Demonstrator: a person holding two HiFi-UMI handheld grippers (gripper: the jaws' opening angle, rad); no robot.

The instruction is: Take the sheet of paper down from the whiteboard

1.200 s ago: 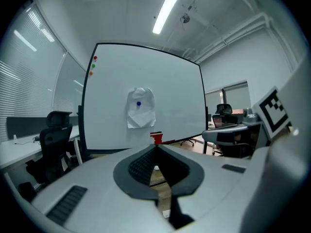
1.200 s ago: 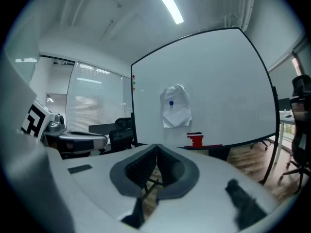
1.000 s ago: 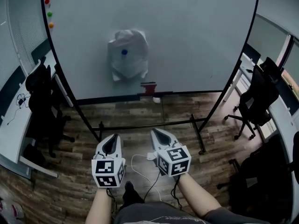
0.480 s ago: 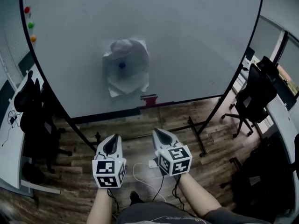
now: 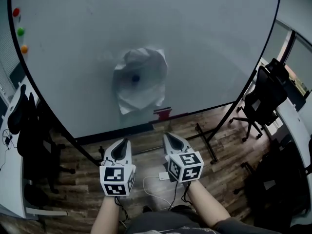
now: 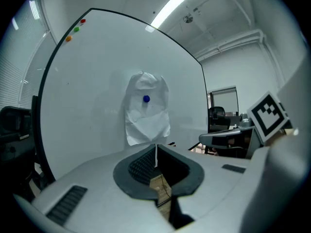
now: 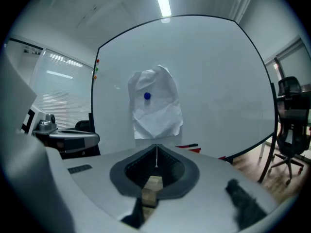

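A: Straight ahead in the head view, the sheet of paper [image 5: 141, 79] is hanging crumpled on the whiteboard [image 5: 209, 38], with a blue magnet [image 5: 135, 78] pinning it near its middle. What is sitting around it?

B: Three round magnets, red [image 5: 16, 12], green [image 5: 20, 31] and orange [image 5: 24, 48], are sitting at the board's upper left, well apart from the sheet. A red item [image 5: 162, 114] is lying on the ledge just below the paper. A dark office chair [image 5: 263, 99] is standing at the right and another [image 5: 29, 130] at the left. A white cable [image 5: 148, 178] is trailing over the wooden floor [image 5: 224, 165]. Nothing is standing between the grippers and the sheet.

A: And the hands?

B: Both forearms are reaching forward side by side. The left gripper [image 5: 126, 142] and the right gripper [image 5: 168, 136] are pointing towards the board's lower edge, apart from it.

A: What is the left gripper view showing?

B: Its jaws are pressing together with nothing between them. The paper is showing just above the tips, well apart from them, and the right gripper is showing at the right edge.

A: And the right gripper view?

B: Much the same. The jaws are meeting in a thin seam, gripping nothing, and the sheet is hanging dead ahead, with window blinds [image 7: 58, 96] showing left of the board.
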